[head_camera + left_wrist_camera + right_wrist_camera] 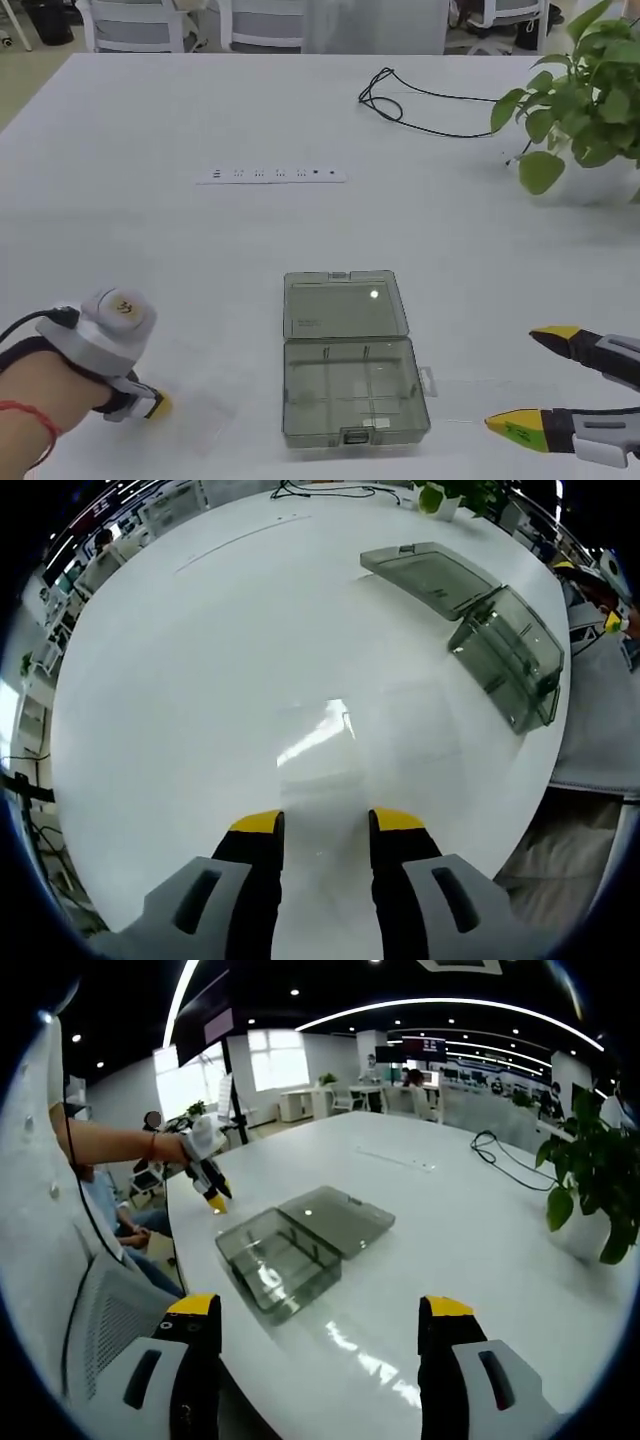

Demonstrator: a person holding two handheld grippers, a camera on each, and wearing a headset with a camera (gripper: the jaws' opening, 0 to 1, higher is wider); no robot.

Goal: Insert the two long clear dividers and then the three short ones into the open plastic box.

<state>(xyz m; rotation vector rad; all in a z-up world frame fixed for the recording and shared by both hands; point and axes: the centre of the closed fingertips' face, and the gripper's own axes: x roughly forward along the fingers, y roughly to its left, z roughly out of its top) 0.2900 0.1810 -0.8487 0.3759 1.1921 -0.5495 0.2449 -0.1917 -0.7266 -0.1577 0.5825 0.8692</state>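
At the near edge of the table (pixel 150 250), toward its left corner, the left gripper (pixel 152 403) is low over the surface. Its jaws are apart with nothing between them. Just ahead of them, in the left gripper view, the clear dividers (pixel 320 735) lie flat on the table. They are hard to see, and I cannot count them. I judge the gripper is low in order to pick one up.

At the middle of the near edge stands the open plastic box (pixel 292 395), with its lid (pixel 345 303) folded back to the far side, so the tray is free from above. Faint lines show inside; I cannot tell if they are dividers.

Near the right corner, the right gripper (pixel 530 380) is spread wide and holds nothing.

Farther off lie a power strip (pixel 280 175), then a black cable (pixel 420 100) and a potted plant (pixel 580 100).
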